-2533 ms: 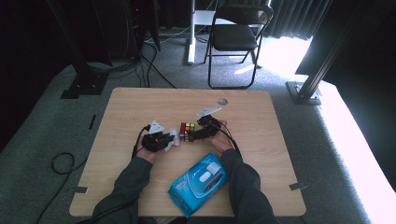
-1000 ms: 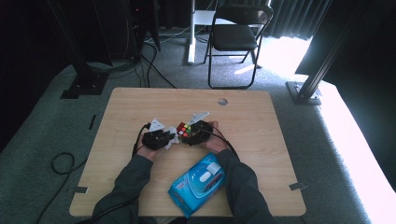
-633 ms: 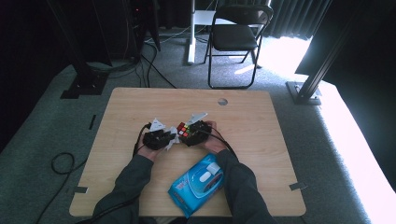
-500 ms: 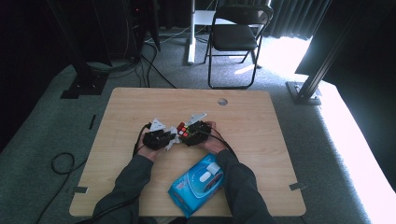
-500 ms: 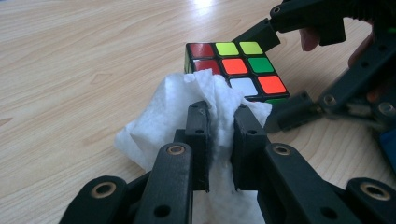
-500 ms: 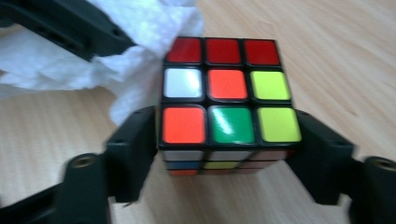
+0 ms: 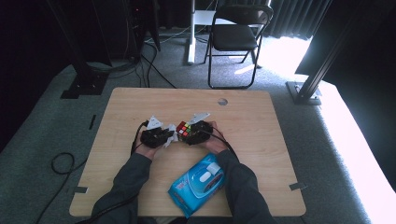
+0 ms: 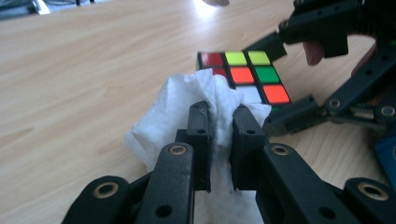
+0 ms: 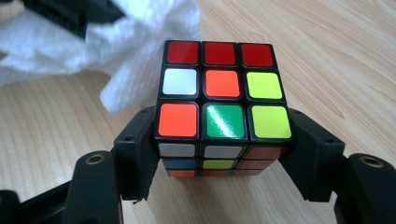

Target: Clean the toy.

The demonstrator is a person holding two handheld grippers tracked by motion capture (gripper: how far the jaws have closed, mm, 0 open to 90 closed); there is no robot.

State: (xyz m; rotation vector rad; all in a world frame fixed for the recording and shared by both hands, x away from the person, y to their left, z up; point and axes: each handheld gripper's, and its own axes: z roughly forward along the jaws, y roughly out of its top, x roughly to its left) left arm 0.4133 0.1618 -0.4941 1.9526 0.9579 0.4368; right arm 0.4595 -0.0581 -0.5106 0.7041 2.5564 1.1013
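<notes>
A scrambled puzzle cube (image 9: pixel 223 100) sits between the two jaws of my right gripper (image 9: pixel 223 154), which is shut on its sides just above the table (image 7: pixel 116 135). The cube (image 7: pixel 184 129) shows at the table's middle in the high view, and also in the left gripper view as the cube (image 8: pixel 245 74). My left gripper (image 8: pixel 220 123) is shut on a crumpled white wipe (image 8: pixel 187 100). That wipe (image 9: pixel 135 51) touches the cube's left side. In the high view the left gripper (image 7: pixel 164 136) and right gripper (image 7: pixel 194 133) sit close together, wipe (image 7: pixel 171 130) between them.
A blue pack of wet wipes (image 7: pixel 198 182) lies on the table between the person's forearms, near the front edge. A small round hole (image 7: pixel 222 101) sits near the table's far edge. A black folding chair (image 7: pixel 238 32) and cables (image 7: pixel 60 163) are on the floor beyond.
The right gripper has brought the cube left toward the left gripper, and the wipe now rests against the cube. The left gripper has stayed nearly still.
</notes>
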